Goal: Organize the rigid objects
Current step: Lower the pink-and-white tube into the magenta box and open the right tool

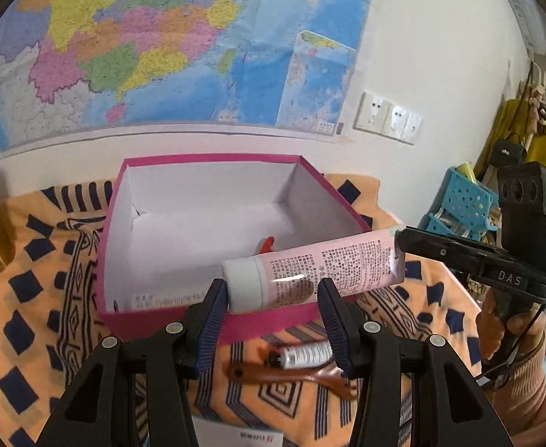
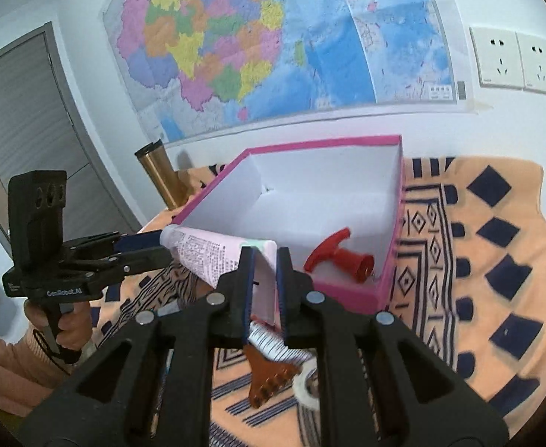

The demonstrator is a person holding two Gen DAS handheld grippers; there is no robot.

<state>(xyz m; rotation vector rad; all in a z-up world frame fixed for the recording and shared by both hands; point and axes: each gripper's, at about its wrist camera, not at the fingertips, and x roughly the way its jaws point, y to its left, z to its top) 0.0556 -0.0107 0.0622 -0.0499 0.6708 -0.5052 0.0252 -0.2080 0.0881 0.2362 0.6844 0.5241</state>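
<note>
A pink tube (image 1: pixel 321 270) with a white cap hangs in the air over the near rim of the pink box (image 1: pixel 213 320). My right gripper (image 2: pixel 264 279) is shut on the tube's flat crimped end (image 2: pixel 263 287). My left gripper (image 1: pixel 273 298) is open, its fingers on either side of the cap end without closing on it. In the right wrist view my left gripper (image 2: pixel 138 247) sits at the cap (image 2: pixel 170 236). A red T-handled piece (image 2: pixel 341 257) lies inside the box (image 2: pixel 392 257).
A brown comb (image 1: pixel 295 374) and a small white tube (image 1: pixel 302 354) lie on the orange patterned cloth (image 1: pixel 38 290) in front of the box. A gold flask (image 2: pixel 159 175) stands at the back left. A roll of tape (image 2: pixel 306 383) lies near the comb. Blue baskets (image 1: pixel 463 201) stand at the right.
</note>
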